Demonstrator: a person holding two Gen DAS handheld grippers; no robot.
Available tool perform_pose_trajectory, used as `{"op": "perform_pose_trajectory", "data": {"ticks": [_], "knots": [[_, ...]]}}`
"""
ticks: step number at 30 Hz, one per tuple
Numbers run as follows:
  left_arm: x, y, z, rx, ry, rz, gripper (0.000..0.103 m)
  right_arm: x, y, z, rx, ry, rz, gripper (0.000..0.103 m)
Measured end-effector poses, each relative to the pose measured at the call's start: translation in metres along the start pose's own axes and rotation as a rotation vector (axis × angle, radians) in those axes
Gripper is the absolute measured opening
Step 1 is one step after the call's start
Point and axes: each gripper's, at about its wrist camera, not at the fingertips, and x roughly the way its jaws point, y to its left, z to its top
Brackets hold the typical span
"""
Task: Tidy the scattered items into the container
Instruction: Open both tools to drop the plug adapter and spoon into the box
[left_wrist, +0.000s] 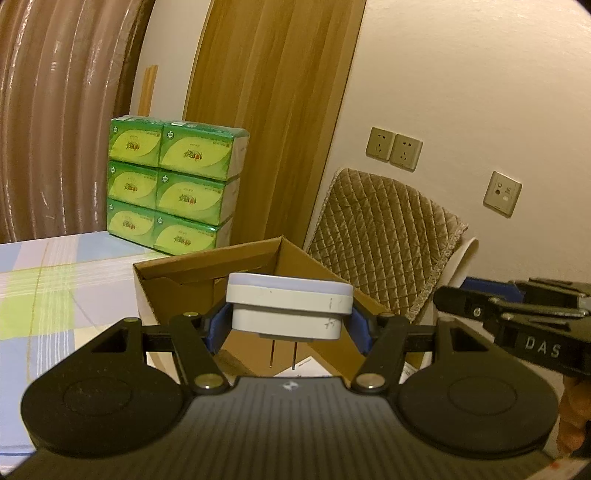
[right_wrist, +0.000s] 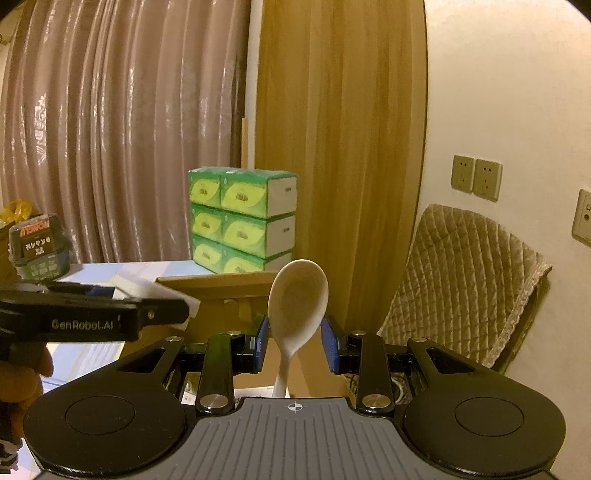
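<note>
Left tool (left_wrist: 288, 325) clamped at mid width on a white round lidded tin (left_wrist: 288, 310), blue pads pressing its 2 flat sides below the lid's overhang, tin level and held just above the near edge of the open cardboard box (left_wrist: 207, 269). Likely light, rigid, smooth-walled; slippery if squeezed only at the rim, so best gripped on the lower body as here, lid kept upward in case of a loose fit. Right tool (right_wrist: 295, 339) narrowed around a white ceramic-looking spoon (right_wrist: 297, 295), bowl upright and facing the camera, handle dropping below; pads close beside the neck where bowl meets handle, though firm contact at both sides cannot be told. Probably stiff, glazed, brittle: liable to pivot or slide in a 2-point grip, and to chip if dropped, so better lowered into the box than released from height. Spoon also just short of the box's near wall, right of the tin. Behind the box, a stack of 6 green tissue packs (left_wrist: 173, 184) on the striped worktop (left_wrist: 55, 280); right of the box, a quilted chair back (left_wrist: 388, 229).
</note>
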Motion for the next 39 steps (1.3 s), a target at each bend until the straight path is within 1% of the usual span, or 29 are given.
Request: {"op": "perform_pose_trajectory", "data": {"ticks": [2, 3, 4, 9, 15, 26, 31, 37, 38, 39], "knots": [[0.003, 0.001, 0.001, -0.014, -0.013, -0.003, 0.061, 0.001, 0.0, -0.001, 0.002, 0.002, 0.0, 0.028], [0.004, 0.001, 0.001, -0.017, -0.019, 0.003, 0.072, 0.002, -0.001, -0.002, 0.004, 0.002, -0.001, 0.028], [0.004, 0.001, 0.001, -0.015, -0.031, 0.015, 0.075, 0.002, -0.002, -0.003, 0.006, 0.003, -0.002, 0.028], [0.001, 0.009, 0.004, -0.026, -0.045, 0.041, 0.075, 0.004, -0.004, -0.005, 0.009, 0.009, -0.002, 0.028], [-0.002, 0.018, 0.004, -0.046, -0.037, 0.075, 0.075, 0.003, -0.003, -0.007, 0.011, 0.01, 0.001, 0.028], [-0.01, 0.016, -0.001, -0.015, -0.02, 0.075, 0.075, 0.007, 0.008, -0.001, -0.005, 0.009, 0.01, 0.028], [-0.013, 0.021, -0.002, -0.017, -0.017, 0.081, 0.075, 0.016, 0.015, 0.004, -0.015, 0.012, 0.018, 0.029], [-0.016, 0.027, -0.001, -0.037, -0.018, 0.088, 0.075, 0.028, 0.02, 0.013, -0.012, -0.009, 0.033, 0.029], [-0.016, 0.027, -0.001, -0.04, -0.018, 0.089, 0.075, 0.03, 0.021, 0.014, -0.014, -0.011, 0.026, 0.032], [-0.016, 0.028, -0.001, -0.041, -0.019, 0.088, 0.075, 0.032, 0.021, 0.015, -0.012, -0.013, 0.012, 0.053]]}}
